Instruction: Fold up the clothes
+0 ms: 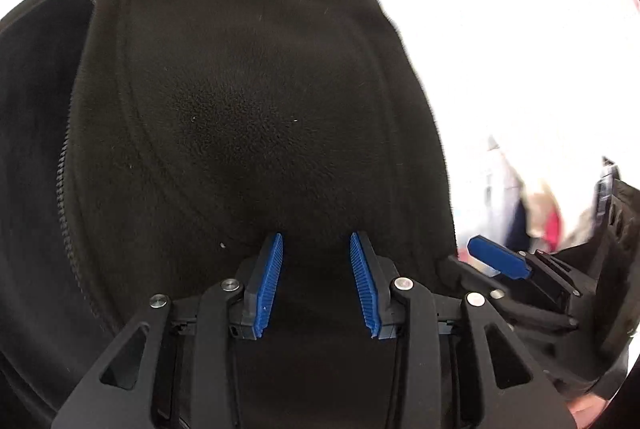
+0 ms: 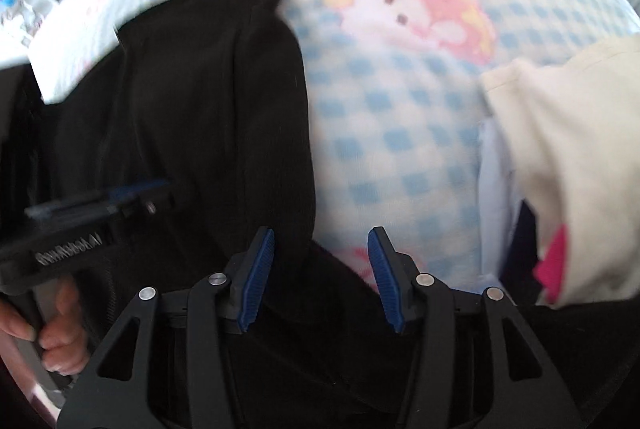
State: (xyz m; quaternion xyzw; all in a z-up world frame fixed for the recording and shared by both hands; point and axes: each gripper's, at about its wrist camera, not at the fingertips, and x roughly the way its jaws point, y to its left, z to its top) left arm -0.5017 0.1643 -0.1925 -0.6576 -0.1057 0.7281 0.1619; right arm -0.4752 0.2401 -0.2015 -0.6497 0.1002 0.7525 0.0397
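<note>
A black fleece jacket [image 1: 248, 101] with a zipper [image 1: 66, 213] down its left side fills the left wrist view. My left gripper [image 1: 316, 241] is open just above the fleece, nothing between its blue pads. The right gripper [image 1: 496, 261] shows at the right edge of that view. In the right wrist view the same jacket [image 2: 192, 101] lies on a blue-checked sheet [image 2: 400, 133]. My right gripper [image 2: 322, 237] is open over the jacket's right edge, holding nothing. The left gripper [image 2: 92, 205] and the hand holding it show at the left.
A pile of other clothes, cream [image 2: 568, 157], white, dark and pink, lies on the sheet to the right of the jacket. The sheet has pink cartoon prints [image 2: 424, 9]. Furniture shows at the far upper left [image 2: 24, 1].
</note>
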